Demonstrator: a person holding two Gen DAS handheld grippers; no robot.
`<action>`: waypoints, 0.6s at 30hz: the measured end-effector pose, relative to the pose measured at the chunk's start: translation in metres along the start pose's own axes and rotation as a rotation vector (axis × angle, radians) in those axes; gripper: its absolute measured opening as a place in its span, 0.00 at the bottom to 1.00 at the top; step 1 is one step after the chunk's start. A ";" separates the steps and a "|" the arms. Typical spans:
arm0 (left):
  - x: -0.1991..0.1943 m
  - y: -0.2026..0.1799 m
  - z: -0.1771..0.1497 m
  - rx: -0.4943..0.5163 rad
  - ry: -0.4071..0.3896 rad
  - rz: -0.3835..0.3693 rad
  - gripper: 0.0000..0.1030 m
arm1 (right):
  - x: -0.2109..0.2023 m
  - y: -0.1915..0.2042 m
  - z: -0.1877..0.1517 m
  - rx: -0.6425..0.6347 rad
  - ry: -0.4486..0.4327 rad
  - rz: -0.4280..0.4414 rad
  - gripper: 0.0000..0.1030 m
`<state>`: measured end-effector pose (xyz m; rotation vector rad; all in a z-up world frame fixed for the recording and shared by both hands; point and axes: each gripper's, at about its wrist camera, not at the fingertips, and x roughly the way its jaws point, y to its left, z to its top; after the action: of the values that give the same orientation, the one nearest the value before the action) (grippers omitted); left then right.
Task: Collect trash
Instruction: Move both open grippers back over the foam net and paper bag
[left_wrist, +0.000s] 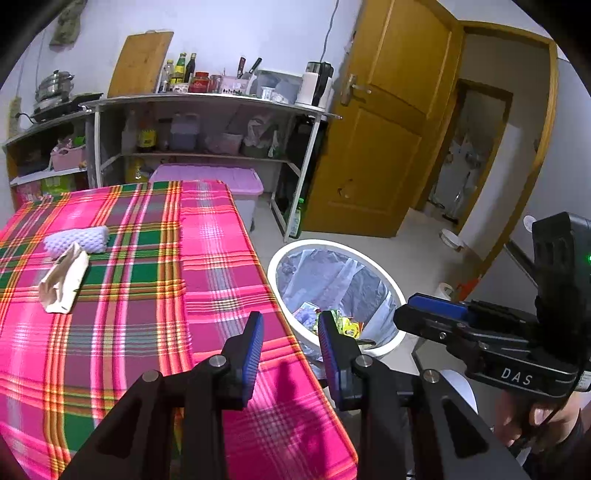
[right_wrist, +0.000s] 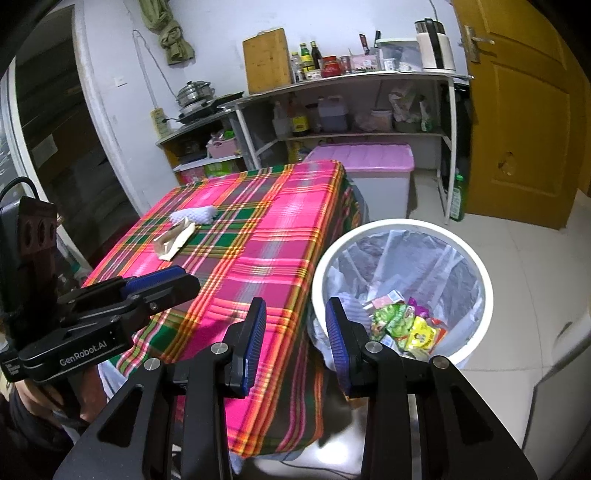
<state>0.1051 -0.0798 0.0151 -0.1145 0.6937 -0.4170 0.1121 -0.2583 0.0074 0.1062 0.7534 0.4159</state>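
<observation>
Right gripper (right_wrist: 295, 332) fingers apart, nothing between them. Right finger over the near rim of the white trash bin (right_wrist: 476, 254); bin lined with a clear bag, colourful wrappers (right_wrist: 406, 325) at the bottom. Left finger over the plaid-covered surface (right_wrist: 266, 236). Far ahead-left on it: a tan paper bag (right_wrist: 175, 240) touching white foam netting (right_wrist: 195, 214). Left gripper (right_wrist: 162, 284) at left, over the surface's near corner.

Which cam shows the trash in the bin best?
Right wrist. It looks down into the white trash bin, so the colourful wrappers lie in plain view. In the left wrist view the right finger hides part of the wrappers.
</observation>
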 end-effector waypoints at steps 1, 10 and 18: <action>-0.003 0.001 -0.001 0.000 -0.004 0.004 0.29 | 0.000 0.002 0.000 -0.004 -0.001 0.004 0.34; -0.016 0.005 -0.010 -0.007 -0.018 0.036 0.29 | -0.002 0.011 0.000 -0.019 -0.004 0.029 0.34; -0.028 0.021 -0.018 -0.033 -0.027 0.080 0.29 | 0.008 0.022 0.002 -0.036 0.013 0.057 0.34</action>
<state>0.0813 -0.0485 0.0129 -0.1225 0.6761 -0.3267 0.1114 -0.2344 0.0088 0.0913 0.7567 0.4851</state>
